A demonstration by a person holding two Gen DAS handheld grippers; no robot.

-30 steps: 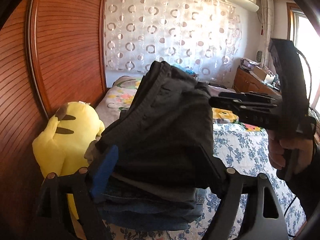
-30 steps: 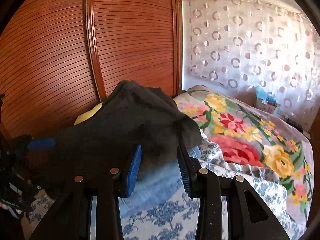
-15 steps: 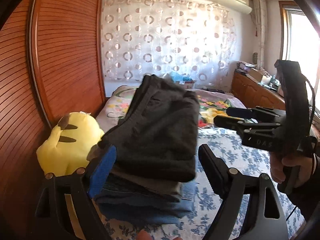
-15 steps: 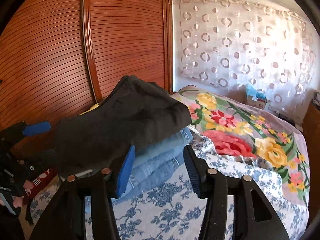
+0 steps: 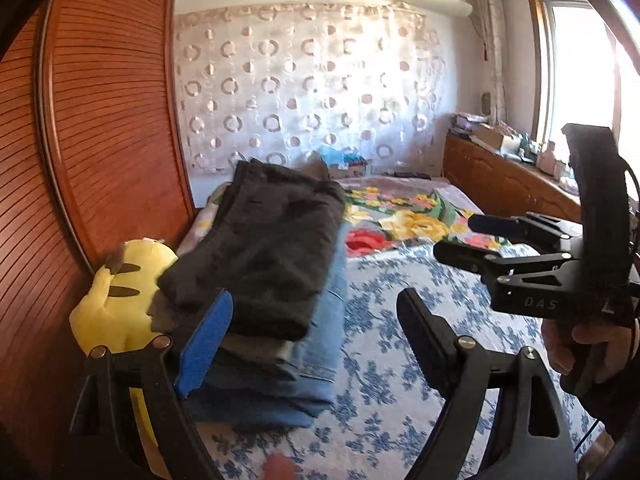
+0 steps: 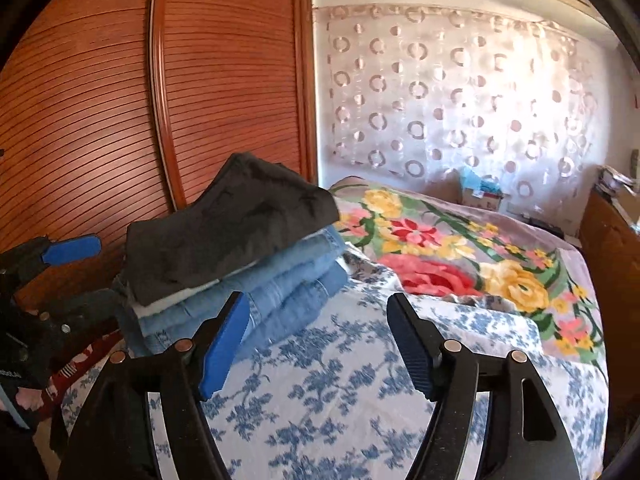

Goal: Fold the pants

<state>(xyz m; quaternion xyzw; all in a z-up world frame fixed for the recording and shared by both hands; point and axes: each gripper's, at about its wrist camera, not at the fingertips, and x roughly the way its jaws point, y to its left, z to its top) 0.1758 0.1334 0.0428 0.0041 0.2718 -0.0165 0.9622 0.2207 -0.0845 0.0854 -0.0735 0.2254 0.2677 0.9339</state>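
Observation:
The folded dark grey pants point(image 5: 264, 248) lie on top of a stack of folded blue jeans point(image 5: 276, 384) at the left side of the bed; the right wrist view shows the same pants point(image 6: 232, 224) and jeans point(image 6: 288, 280). My left gripper point(image 5: 316, 332) is open just short of the stack, and nothing is between its fingers. My right gripper point(image 6: 318, 320) is over the blue-flowered sheet point(image 6: 320, 392), its jaws opening and empty. A hand holds it at the right of the left wrist view, right gripper point(image 5: 460, 236).
A yellow plush toy point(image 5: 120, 292) sits between the stack and the slatted wooden wardrobe door point(image 5: 100, 140). A bright flowered blanket point(image 6: 460, 256) covers the far half of the bed. A low wooden cabinet point(image 5: 508, 184) runs along the right wall under the window.
Both grippers have let go of the dark pants and drawn back. The pants now rest flat on the jeans. The right gripper's jaws have spread wider.

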